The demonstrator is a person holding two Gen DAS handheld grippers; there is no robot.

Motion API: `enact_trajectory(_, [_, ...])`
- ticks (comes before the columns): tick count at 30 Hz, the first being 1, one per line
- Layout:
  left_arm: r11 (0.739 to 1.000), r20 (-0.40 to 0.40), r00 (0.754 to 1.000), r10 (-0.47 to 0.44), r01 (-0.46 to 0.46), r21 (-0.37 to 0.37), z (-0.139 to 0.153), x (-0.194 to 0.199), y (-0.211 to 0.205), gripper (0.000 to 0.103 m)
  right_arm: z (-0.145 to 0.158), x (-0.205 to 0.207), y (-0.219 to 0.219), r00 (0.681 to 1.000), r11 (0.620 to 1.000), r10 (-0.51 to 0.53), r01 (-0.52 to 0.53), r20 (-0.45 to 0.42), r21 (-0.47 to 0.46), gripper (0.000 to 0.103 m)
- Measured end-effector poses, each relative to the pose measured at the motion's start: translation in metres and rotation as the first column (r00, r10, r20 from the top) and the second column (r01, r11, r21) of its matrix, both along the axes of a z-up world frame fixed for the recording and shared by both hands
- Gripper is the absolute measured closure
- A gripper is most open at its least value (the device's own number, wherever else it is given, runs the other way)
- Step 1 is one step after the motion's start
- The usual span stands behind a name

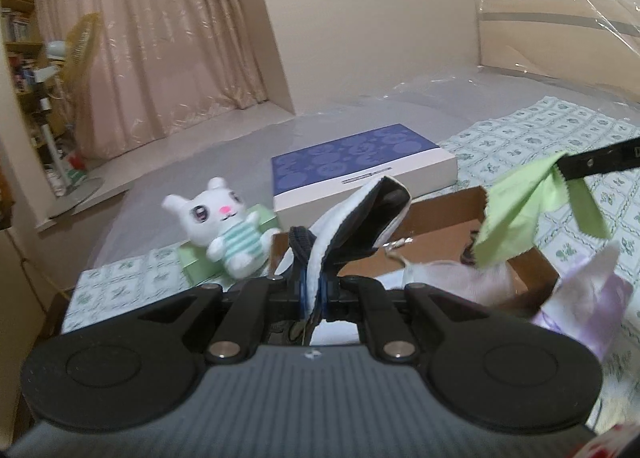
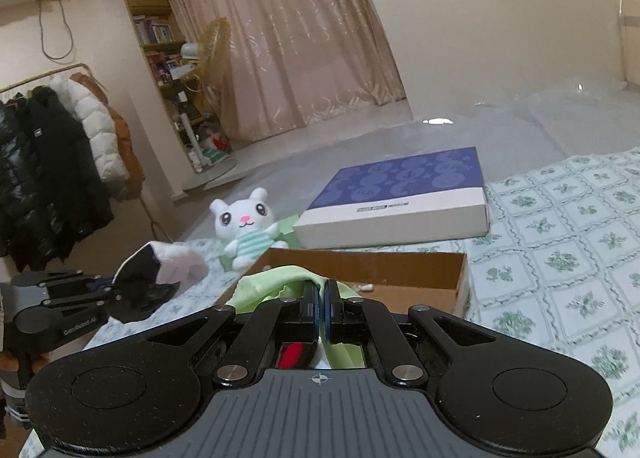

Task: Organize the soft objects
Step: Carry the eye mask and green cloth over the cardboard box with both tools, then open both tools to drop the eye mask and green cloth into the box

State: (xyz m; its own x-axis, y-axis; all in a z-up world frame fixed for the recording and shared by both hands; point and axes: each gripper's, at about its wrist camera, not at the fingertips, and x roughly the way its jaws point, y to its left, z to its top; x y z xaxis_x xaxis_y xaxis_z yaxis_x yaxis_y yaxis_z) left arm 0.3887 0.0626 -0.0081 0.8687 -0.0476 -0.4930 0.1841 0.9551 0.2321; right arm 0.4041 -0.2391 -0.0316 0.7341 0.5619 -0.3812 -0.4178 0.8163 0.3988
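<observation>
My left gripper [image 1: 314, 294] is shut on a white and dark sock-like soft piece [image 1: 360, 217], which stands up out of its jaws above the bed. In the right wrist view the same gripper [image 2: 116, 294] and its piece [image 2: 160, 262] show at the left. My right gripper [image 2: 320, 298] is shut on a light green cloth [image 2: 276, 278]. The left wrist view shows that cloth [image 1: 516, 213] dangling from the right gripper's fingers [image 1: 592, 161] over an open cardboard box [image 2: 400, 262]. A white plush bunny [image 1: 224, 225] in a striped shirt sits behind the box [image 1: 448, 205].
A flat blue and white box [image 2: 404, 193] lies on the bed beyond the bunny [image 2: 246, 225]. White and lilac soft cloths [image 1: 580, 298] rest at the cardboard box's near right. The green patterned bedspread [image 2: 560, 225] stretches right. Coats on a rack [image 2: 52, 161] hang at the left.
</observation>
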Motion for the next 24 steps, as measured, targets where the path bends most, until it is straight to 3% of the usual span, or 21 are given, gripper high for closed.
enact_trajectory(12, [0.998, -0.035, 0.998, -0.054, 0.055, 0.036, -0.04, 0.099, -0.019, 0.094, -0.031, 0.057, 0.016, 1.0, 1.0, -0.01, 0.009, -0.027, -0.017, 0.101])
enact_trajectory(14, [0.996, -0.034, 0.997, -0.071, 0.072, 0.044, -0.049, 0.107, -0.021, 0.088, -0.036, 0.061, 0.019, 1.0, 1.0, -0.008, 0.007, -0.028, -0.026, 0.101])
enact_trajectory(16, [0.996, -0.033, 0.997, -0.069, 0.071, 0.046, -0.057, 0.112, -0.022, 0.069, -0.039, 0.064, 0.021, 0.999, 0.999, -0.003, 0.002, -0.032, -0.035, 0.1])
enact_trajectory(24, [0.999, -0.079, 0.996, -0.046, 0.046, -0.008, -0.071, 0.105, -0.001, 0.068, -0.046, 0.067, 0.026, 0.999, 0.998, 0.01, -0.012, -0.045, -0.058, 0.1])
